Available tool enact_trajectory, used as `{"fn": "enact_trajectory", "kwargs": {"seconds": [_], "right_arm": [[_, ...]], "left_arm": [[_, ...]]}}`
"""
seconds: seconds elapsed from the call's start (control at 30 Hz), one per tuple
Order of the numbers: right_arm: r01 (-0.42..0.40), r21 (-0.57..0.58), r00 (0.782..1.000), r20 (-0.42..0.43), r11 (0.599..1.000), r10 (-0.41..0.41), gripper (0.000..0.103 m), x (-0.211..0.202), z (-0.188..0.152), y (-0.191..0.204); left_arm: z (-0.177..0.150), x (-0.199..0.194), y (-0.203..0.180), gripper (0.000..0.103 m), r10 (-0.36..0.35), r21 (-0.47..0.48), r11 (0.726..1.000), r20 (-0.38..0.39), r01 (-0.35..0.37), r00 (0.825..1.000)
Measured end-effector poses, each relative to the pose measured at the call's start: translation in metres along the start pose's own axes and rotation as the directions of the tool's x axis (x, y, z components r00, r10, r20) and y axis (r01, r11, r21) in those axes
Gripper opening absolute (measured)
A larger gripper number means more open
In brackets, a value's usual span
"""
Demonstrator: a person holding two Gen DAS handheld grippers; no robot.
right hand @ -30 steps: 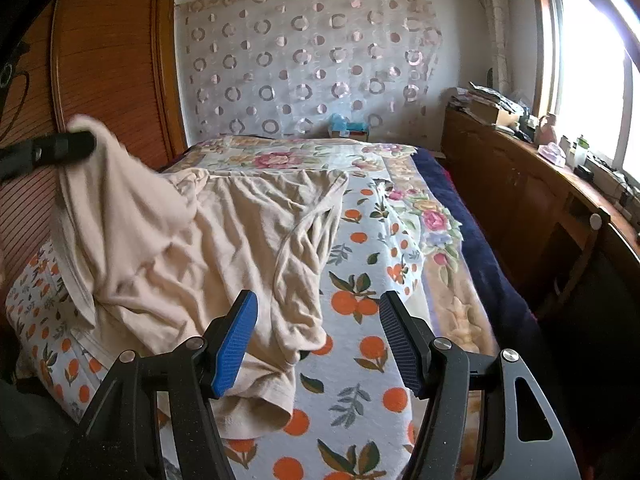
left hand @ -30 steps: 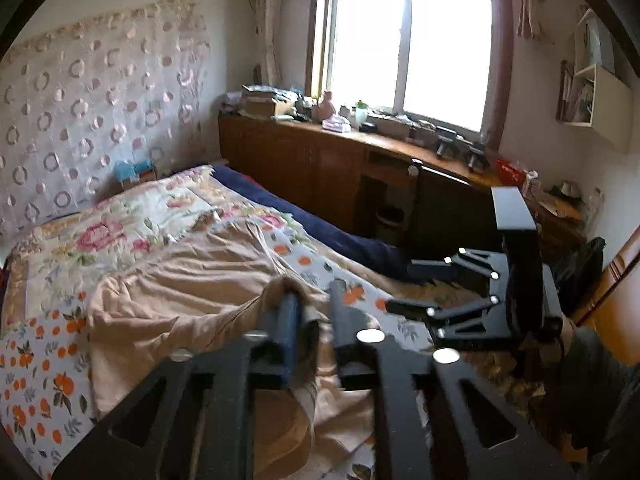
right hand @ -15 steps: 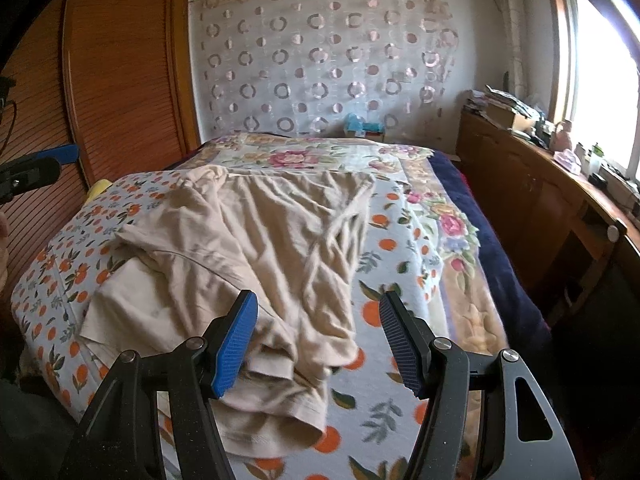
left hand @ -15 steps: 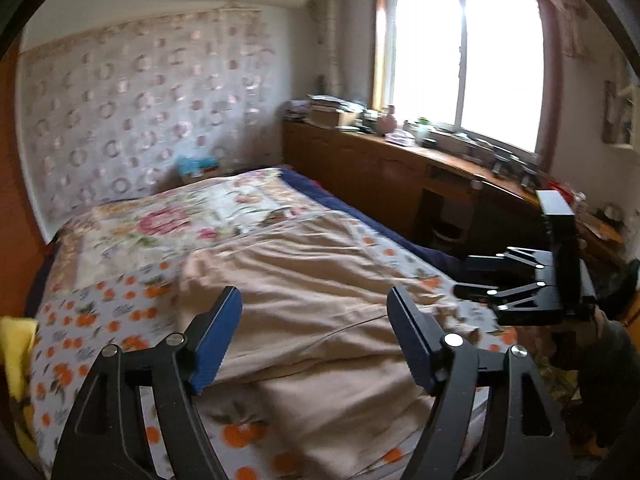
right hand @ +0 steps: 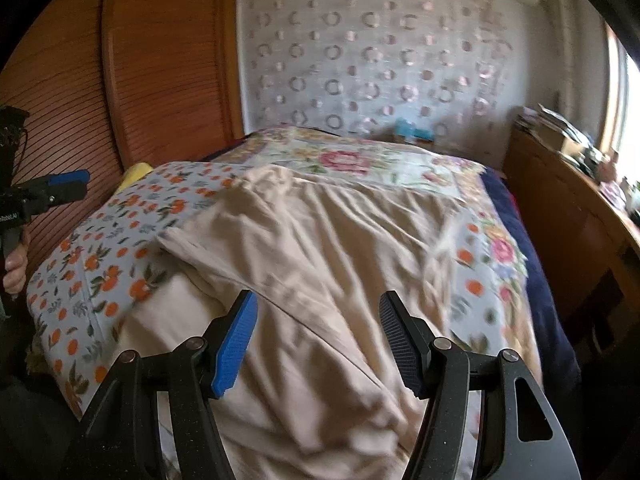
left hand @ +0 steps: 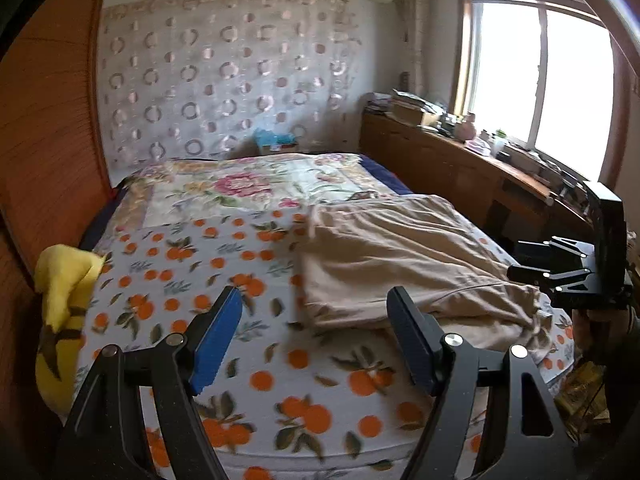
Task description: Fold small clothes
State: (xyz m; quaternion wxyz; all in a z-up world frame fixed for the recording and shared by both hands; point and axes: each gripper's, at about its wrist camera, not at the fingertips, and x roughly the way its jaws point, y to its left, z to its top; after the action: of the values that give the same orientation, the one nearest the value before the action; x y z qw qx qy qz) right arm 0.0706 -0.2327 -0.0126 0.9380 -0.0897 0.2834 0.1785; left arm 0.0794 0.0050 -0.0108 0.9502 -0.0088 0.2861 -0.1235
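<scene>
- Left tool: jaws apart, empty, over the bed.
- Right tool: jaws apart, empty, above the beige garment.
- Garment lies rumpled along the bed's window-side edge.

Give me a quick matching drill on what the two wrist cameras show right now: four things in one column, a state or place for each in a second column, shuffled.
Things:
1. beige garment
2. left gripper
3. yellow cloth
4. right gripper

States or places:
A. open, above the orange-print sheet, left of the garment
B. bunched at the bed's edge by the wooden wall
C. spread out on the bed, partly folded over
D. open, directly over the beige fabric

Pairs: 1-C, 2-A, 3-B, 4-D
</scene>
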Motion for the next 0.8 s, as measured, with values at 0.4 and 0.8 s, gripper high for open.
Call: {"fn": "enact_trajectory", "kwargs": {"seconds": [0.4, 0.8], "right_arm": [[-0.142, -0.134, 0.987, -0.091, 0.981, 0.130, 0.065, 0.091, 0.054, 0.056], [-0.302, -0.231, 0.932, -0.275, 0.925, 0.236, 0.065, 0.172, 0.075, 0.119]], "left_arm": [[-0.012, -0.001, 0.032, 0.076, 0.037, -0.047, 0.998, -0.003, -0.037, 0.999], [-0.021, -0.003, 0.042, 0.076, 0.033, -0.067, 0.997, -0.003, -0.033, 0.999]]}}
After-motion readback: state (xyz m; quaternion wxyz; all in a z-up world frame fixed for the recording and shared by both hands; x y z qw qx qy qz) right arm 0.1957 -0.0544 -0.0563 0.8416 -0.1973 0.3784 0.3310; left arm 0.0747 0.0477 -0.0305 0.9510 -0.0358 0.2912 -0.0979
